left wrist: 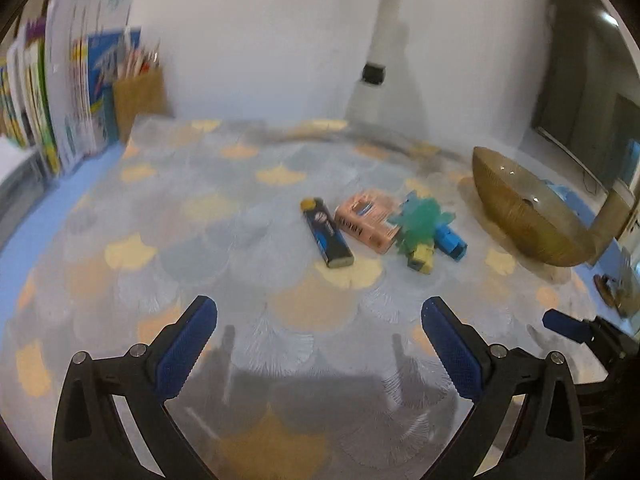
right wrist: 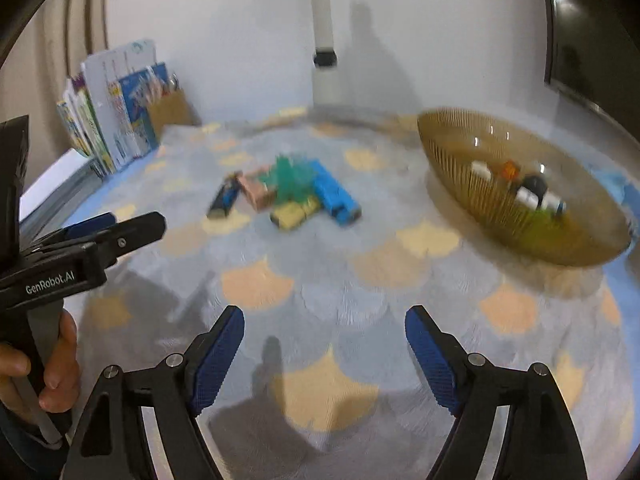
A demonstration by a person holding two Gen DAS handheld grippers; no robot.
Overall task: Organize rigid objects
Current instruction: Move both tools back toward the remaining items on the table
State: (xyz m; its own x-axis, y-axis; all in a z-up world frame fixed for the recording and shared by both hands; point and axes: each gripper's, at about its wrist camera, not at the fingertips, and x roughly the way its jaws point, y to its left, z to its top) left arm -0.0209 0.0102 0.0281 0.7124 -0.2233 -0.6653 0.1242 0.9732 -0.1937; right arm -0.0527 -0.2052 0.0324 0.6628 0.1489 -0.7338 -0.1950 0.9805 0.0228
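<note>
Left gripper fills the foreground of its view, jaws spread wide, nothing between them. Ahead and slightly right on the patterned surface: dark lighter, long axis running away from the jaws, then pink box, green spiky toy, blue block, amber bowl far right.

Right view: right gripper jaws apart, empty. Same cluster lies ahead-left; bowl ahead-right holds small items. Left hand looks nearer the lighter.
</note>
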